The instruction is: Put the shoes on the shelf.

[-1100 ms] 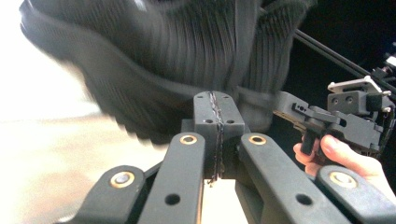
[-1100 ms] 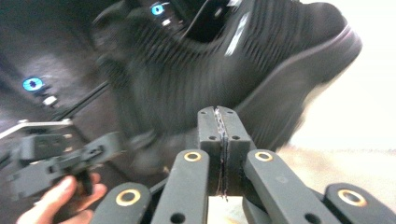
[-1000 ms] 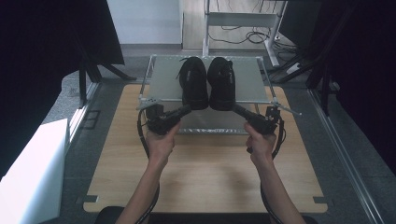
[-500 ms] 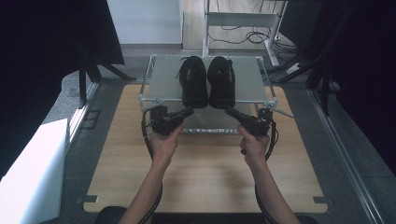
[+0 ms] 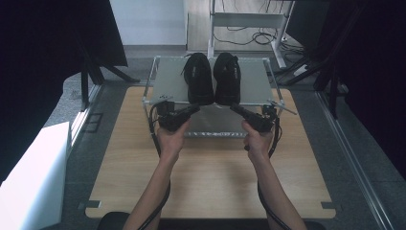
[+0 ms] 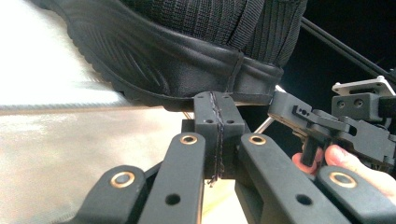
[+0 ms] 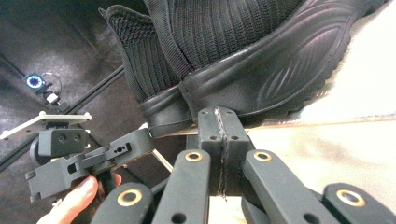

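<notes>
Two black shoes stand side by side on the top shelf of a small metal rack (image 5: 167, 81), toes pointing away. My left gripper (image 5: 195, 108) is shut with nothing between its jaws, its tip just below the heel of the left shoe (image 5: 198, 79). In the left gripper view that tip (image 6: 218, 105) sits against the heel sole (image 6: 187, 60). My right gripper (image 5: 234, 108) is likewise shut and empty, at the heel of the right shoe (image 5: 227, 76); its tip (image 7: 219, 122) lies under the heel (image 7: 243, 84).
The rack stands at the far end of a wooden board (image 5: 210, 177). A white box (image 5: 28, 177) is at the near left. Black stands and a frame with cables (image 5: 249, 28) are behind the rack. Each gripper view catches the other gripper (image 6: 336, 126) (image 7: 74, 158).
Both grippers have moved inward and forward, from the rack's front corners to the heels of the two shoes. The shoes have not moved.
</notes>
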Available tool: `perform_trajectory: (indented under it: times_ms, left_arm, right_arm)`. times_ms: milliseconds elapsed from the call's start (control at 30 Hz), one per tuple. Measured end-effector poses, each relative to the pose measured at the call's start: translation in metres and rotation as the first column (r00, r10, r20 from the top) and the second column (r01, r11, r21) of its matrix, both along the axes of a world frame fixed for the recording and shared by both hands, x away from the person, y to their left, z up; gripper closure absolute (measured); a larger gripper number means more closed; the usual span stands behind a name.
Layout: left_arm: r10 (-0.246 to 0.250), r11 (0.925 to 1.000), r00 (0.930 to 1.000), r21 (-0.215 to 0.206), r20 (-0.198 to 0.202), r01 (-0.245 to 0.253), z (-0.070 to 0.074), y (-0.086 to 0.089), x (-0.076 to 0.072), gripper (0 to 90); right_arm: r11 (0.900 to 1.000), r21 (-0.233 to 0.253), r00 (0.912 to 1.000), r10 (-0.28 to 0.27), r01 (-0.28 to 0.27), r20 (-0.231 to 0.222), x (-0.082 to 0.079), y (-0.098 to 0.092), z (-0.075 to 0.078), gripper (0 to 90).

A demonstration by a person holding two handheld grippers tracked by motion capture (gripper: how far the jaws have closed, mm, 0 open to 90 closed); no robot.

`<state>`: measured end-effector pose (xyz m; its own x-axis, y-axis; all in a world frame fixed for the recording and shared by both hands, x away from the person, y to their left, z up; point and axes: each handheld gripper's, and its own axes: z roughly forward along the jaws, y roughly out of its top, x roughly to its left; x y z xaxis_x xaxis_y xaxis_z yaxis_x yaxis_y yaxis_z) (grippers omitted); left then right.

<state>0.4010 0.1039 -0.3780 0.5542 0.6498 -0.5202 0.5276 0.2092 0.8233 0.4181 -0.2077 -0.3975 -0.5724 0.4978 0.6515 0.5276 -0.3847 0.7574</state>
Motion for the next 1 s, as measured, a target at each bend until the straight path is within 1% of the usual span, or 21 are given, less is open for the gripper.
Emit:
perform_trajectory:
  times_ms: [100, 133, 233, 267, 300, 367, 467, 567, 633, 667, 767, 867, 900, 933, 967, 1000]
  left_arm:
    - [0.013, 0.9999, 0.9999, 0.008, -0.004, -0.013, 0.001, 0.0, 0.004, 89.7]
    - [0.02, 0.9996, 0.9998, 0.017, -0.006, -0.02, 0.001, 0.0, 0.006, 89.7]
    - [0.024, 0.9996, 0.9996, 0.01, -0.014, -0.024, 0.001, 0.0, 0.009, 89.7]
    - [0.034, 0.9991, 0.9993, 0.024, -0.014, -0.033, 0.0, -0.001, 0.011, 89.7]
    - [0.034, 0.9991, 0.9993, 0.024, -0.014, -0.033, 0.0, -0.001, 0.011, 89.7]
    - [0.037, 0.9992, 0.999, 0.012, -0.025, -0.037, -0.002, 0.0, 0.016, 89.7]
    - [0.054, 0.9982, 0.9981, 0.029, -0.031, -0.053, -0.003, -0.002, 0.019, 89.7]
    - [0.054, 0.9984, 0.9977, 0.017, -0.04, -0.053, -0.005, -0.001, 0.023, 89.7]
    - [0.049, 0.9988, 0.9978, 0.001, -0.045, -0.049, -0.005, -0.001, 0.024, 89.8]
    - [0.048, 0.9988, 0.9978, 0.006, -0.046, -0.048, -0.004, -0.001, 0.024, 89.7]
    - [0.047, 0.9989, 0.9977, 0.002, -0.048, -0.047, -0.004, -0.001, 0.023, 89.6]
    - [0.039, 0.9992, 0.998, -0.01, -0.049, -0.039, -0.005, 0.0, 0.021, 84.9]
    - [0.017, 0.9994, 0.9986, -0.029, -0.049, -0.019, -0.007, 0.002, 0.019, 81.9]
    - [0.017, 0.9994, 0.9986, -0.029, -0.049, -0.019, -0.007, 0.002, 0.019, 79.7]
    - [-0.007, 0.9994, 0.9987, -0.034, -0.051, 0.006, -0.01, 0.004, 0.016, 76.6]
    - [-0.007, 0.9994, 0.9987, -0.034, -0.051, 0.006, -0.01, 0.004, 0.016, 73.1]
  right_arm:
    - [1.0, 0.004, 0.9999, -0.012, 0.012, -0.011, 0.006, 0.001, -0.001, 90.0]
    - [1.0, 0.007, 0.9998, -0.017, 0.017, -0.013, 0.008, 0.002, -0.002, 90.0]
    - [1.0, 0.012, 0.9995, -0.021, 0.022, -0.022, 0.01, 0.002, -0.003, 90.0]
    - [0.999, 0.018, 0.9992, -0.028, 0.029, -0.028, 0.013, 0.002, -0.004, 90.0]
    - [0.999, 0.022, 0.9992, -0.028, 0.029, -0.03, 0.014, 0.002, -0.004, 90.0]
    - [0.999, 0.025, 0.9988, -0.033, 0.034, -0.035, 0.016, 0.002, -0.005, 90.0]
    - [0.999, 0.034, 0.9982, -0.04, 0.041, -0.046, 0.019, 0.002, -0.006, 90.0]
    - [0.998, 0.037, 0.9979, -0.042, 0.044, -0.049, 0.02, 0.002, -0.007, 90.0]
    - [0.998, 0.04, 0.9976, -0.044, 0.046, -0.053, 0.022, 0.002, -0.007, 90.0]
    - [0.998, 0.043, 0.9976, -0.043, 0.046, -0.054, 0.022, 0.003, -0.007, 90.0]
    - [0.998, 0.045, 0.9979, -0.038, 0.041, -0.053, 0.022, 0.002, -0.008, 90.0]
    - [0.998, 0.039, 0.9976, -0.039, 0.042, -0.057, 0.021, 0.001, -0.007, 90.0]
    - [0.999, 0.042, 0.9982, -0.028, 0.03, -0.054, 0.019, -0.001, -0.007, 90.0]
    - [0.999, 0.043, 0.9985, -0.017, 0.02, -0.051, 0.017, -0.002, -0.007, 89.8]
    - [0.999, 0.041, 0.9988, -0.009, 0.011, -0.049, 0.016, -0.003, -0.007, 89.1]
    - [0.999, 0.041, 0.9988, -0.009, 0.011, -0.049, 0.016, -0.003, -0.007, 89.1]
